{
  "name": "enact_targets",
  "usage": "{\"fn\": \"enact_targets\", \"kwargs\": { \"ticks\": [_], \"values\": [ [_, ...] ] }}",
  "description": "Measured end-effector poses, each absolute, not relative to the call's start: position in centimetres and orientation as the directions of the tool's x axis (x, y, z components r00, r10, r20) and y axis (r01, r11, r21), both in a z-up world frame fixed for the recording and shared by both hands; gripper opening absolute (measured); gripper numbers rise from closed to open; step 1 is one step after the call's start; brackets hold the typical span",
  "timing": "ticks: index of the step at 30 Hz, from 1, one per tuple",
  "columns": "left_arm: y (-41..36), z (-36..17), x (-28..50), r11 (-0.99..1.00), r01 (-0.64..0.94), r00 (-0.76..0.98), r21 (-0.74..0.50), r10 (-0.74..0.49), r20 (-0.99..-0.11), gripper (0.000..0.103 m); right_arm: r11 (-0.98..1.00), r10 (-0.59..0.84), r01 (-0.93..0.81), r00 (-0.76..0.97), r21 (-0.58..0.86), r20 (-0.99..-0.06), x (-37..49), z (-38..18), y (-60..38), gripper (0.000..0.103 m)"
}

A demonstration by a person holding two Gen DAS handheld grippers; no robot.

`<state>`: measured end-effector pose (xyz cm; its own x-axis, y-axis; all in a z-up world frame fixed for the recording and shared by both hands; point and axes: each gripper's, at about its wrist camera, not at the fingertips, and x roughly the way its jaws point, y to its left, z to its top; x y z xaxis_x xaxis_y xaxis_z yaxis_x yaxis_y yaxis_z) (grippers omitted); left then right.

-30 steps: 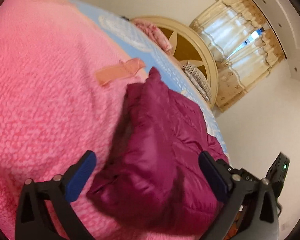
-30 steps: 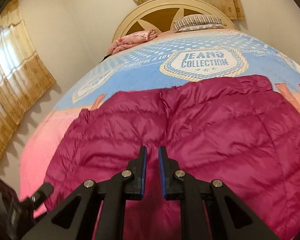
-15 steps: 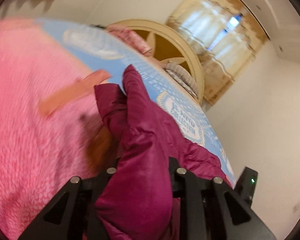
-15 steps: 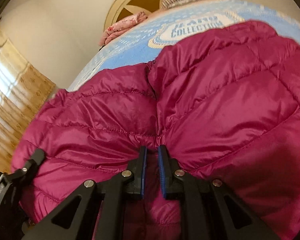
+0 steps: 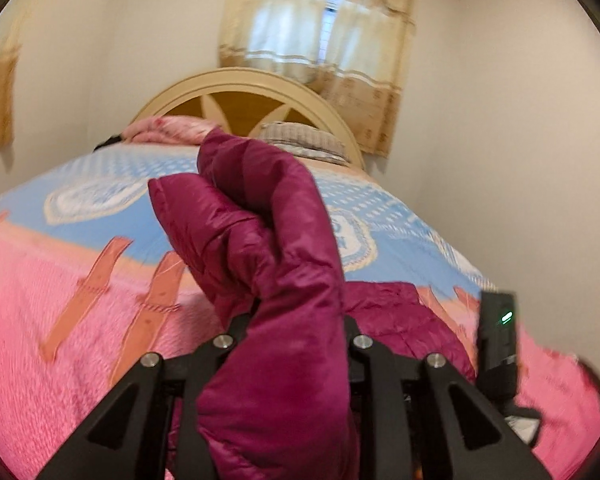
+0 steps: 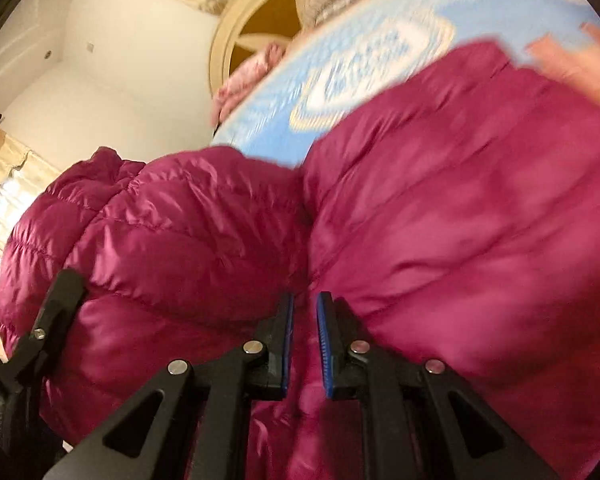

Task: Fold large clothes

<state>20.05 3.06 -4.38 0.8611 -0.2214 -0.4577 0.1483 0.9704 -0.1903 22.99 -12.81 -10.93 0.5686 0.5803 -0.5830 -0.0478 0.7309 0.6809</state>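
A maroon quilted puffer jacket (image 5: 268,248) lies on the bed. In the left wrist view a thick fold of it stands up between the fingers of my left gripper (image 5: 296,320), which is shut on it and holds it above the bedspread; the fabric hides the fingertips. In the right wrist view the jacket (image 6: 460,220) fills most of the picture and bulges up at the left. My right gripper (image 6: 303,320) is shut on a thin pinch of jacket fabric, its blue pads (image 6: 287,336) nearly touching. The black left gripper (image 6: 56,304) shows at the jacket's left edge.
The bed carries a pink and blue bedspread (image 5: 60,320) with a printed emblem (image 6: 364,64). At its head stand a cream arched headboard (image 5: 244,92), a striped pillow (image 5: 300,140) and a folded pink blanket (image 5: 160,130). Curtains (image 5: 316,40) and white walls surround the bed.
My left gripper closed on the jacket's edge, then rose and rolled with the fold in it. My right gripper kept its pinch and rolled, and the jacket's left side now bulges up.
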Motion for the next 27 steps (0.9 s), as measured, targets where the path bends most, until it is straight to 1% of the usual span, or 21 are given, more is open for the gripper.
{"fn": "enact_targets", "kwargs": {
  "ticks": [3, 6, 10, 13, 16, 27],
  "values": [
    [0.4, -4.7, 20.6, 0.966, 0.206, 0.844, -0.157, -0.256, -0.472, 0.025, 0.751, 0.519, -0.005, 0.622, 0.660, -0.587, 21.6, -10.6, -16.4, 0.012],
    [-2.5, -5.3, 21.0, 0.963, 0.256, 0.829, -0.084, -0.263, -0.493, 0.025, 0.764, 0.464, 0.040, 0.660, 0.644, -0.591, 20.4, -10.7, -19.8, 0.012],
    [-6.5, -6.6, 21.4, 0.946, 0.325, 0.799, 0.006, -0.272, -0.536, 0.024, 0.767, 0.429, 0.071, 0.682, 0.638, -0.592, 18.7, -10.8, -23.1, 0.012],
    [-8.6, -7.8, 21.8, 0.931, 0.364, 0.771, 0.038, -0.278, -0.573, 0.024, 0.776, 0.398, 0.088, 0.701, 0.625, -0.592, 17.4, -10.7, -25.3, 0.012],
    [-10.6, -9.3, 21.8, 0.919, 0.386, 0.757, 0.079, -0.266, -0.597, 0.024, 0.767, 0.402, 0.088, 0.706, 0.636, -0.582, 17.2, -10.7, -26.3, 0.012],
    [-13.7, -11.6, 22.2, 0.895, 0.417, 0.730, 0.157, -0.227, -0.645, 0.024, 0.751, 0.392, 0.115, 0.714, 0.650, -0.580, 16.5, -11.3, -28.5, 0.012]
  ]
}}
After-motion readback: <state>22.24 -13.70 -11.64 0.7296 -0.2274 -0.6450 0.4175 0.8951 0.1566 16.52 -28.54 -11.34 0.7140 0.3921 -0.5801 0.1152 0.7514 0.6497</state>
